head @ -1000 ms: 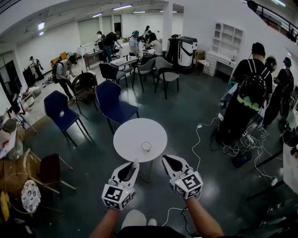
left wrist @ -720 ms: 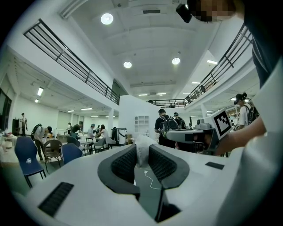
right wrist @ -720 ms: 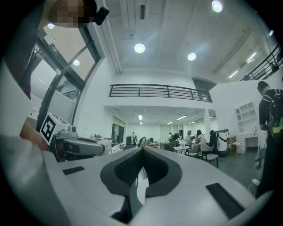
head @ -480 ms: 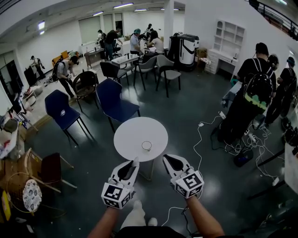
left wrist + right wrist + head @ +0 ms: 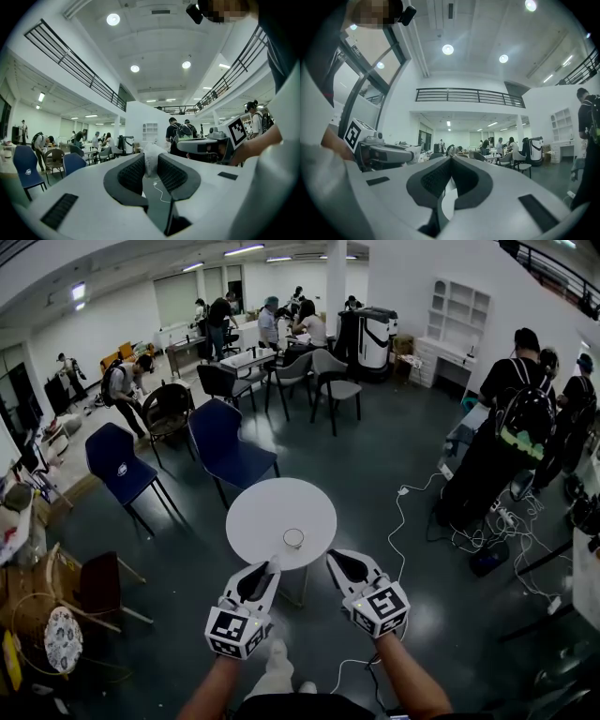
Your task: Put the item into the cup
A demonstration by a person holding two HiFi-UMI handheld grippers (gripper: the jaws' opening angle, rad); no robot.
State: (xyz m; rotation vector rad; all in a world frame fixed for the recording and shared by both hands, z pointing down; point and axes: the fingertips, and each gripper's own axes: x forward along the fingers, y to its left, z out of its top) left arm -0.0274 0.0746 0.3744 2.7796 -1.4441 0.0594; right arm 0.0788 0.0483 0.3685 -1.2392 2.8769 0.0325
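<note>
The left claw (image 5: 273, 565) is squeezing a white crumpled item (image 5: 151, 157) between its jaws. The right claw (image 5: 330, 557) beside it is closed and holds nothing. Just ahead of both sits the cup (image 5: 294, 537) on a round white table (image 5: 251, 512)

We look over a large open hall that reads as an office or lab workspace. A round white table (image 5: 262, 512) sits at centre, with blue chairs (image 5: 225, 451) behind it. People (image 5: 270, 326) work at desks (image 5: 248, 360) at the top, cables (image 5: 401, 512) trail over the dark floor (image 5: 375, 456) at right, and a railed balcony (image 5: 464, 95) runs overhead.
</note>
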